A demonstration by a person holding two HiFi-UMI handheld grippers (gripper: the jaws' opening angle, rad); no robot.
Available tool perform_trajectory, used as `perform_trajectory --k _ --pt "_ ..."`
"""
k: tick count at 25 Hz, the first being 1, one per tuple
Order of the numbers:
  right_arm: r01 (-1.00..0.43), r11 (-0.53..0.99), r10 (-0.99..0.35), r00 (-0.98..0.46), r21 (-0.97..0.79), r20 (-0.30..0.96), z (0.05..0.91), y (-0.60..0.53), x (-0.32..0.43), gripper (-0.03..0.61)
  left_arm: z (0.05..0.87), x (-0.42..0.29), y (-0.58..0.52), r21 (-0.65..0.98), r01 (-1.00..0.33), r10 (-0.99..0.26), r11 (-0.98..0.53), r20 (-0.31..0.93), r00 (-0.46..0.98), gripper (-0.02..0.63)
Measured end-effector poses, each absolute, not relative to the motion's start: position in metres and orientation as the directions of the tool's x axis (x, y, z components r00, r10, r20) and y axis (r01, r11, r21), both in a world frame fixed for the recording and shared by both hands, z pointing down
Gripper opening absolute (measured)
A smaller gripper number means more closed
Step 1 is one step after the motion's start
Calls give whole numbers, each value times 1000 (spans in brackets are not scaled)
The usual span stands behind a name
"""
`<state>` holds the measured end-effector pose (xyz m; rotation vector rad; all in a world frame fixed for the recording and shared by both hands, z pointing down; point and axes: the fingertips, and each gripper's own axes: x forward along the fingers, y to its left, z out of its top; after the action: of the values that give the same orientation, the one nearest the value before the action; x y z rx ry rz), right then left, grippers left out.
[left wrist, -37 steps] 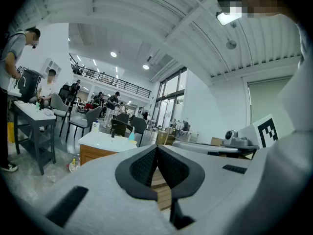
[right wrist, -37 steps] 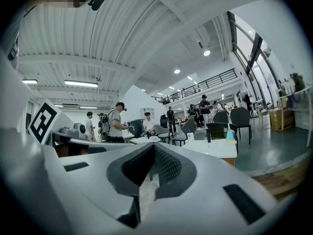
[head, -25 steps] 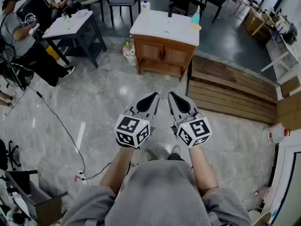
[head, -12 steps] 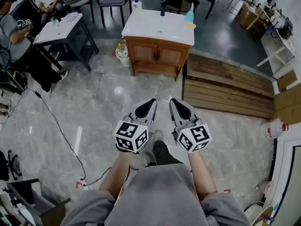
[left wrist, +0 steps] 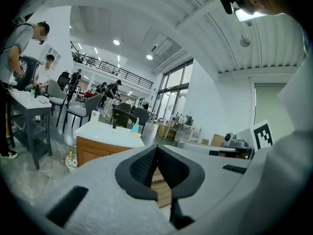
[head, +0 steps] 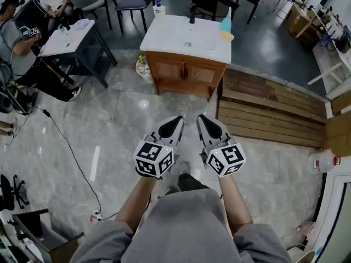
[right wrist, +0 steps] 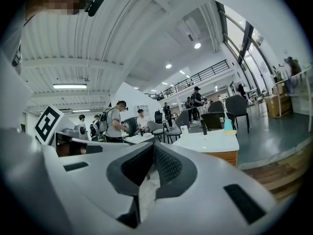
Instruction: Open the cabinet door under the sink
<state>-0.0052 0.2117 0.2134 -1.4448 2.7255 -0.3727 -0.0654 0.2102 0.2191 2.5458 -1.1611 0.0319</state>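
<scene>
- Head view: the brown wooden cabinet [head: 184, 73] under the white sink top [head: 164, 37] stands straight ahead of me across the grey stone floor [head: 120, 119], well apart from both my tools. Its two doors [head: 167, 70] face me and both look shut.
- My left gripper [head: 177, 119] and right gripper [head: 202, 119] sit side by side, pointing at it. Neither is clearly nearer, and the seam between the doors lines up roughly with the gap between them.
- Left gripper view: my jaws are clenched tip to tip on nothing, and the cabinet [left wrist: 95, 151] lies ahead to the left.
- Right gripper view: my jaws are likewise closed and empty, and the cabinet [right wrist: 222, 156] lies ahead to the right.
- I judge that I must first close the distance. The door handles are too small to make out.
</scene>
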Motion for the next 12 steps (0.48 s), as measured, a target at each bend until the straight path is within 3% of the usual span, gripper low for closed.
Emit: perform_trajectory --k 12 --pt "-786 558 -796 -598 -265 98 226 139 6 9 230 -50 138 288 -757 -735 -587 202 647 5"
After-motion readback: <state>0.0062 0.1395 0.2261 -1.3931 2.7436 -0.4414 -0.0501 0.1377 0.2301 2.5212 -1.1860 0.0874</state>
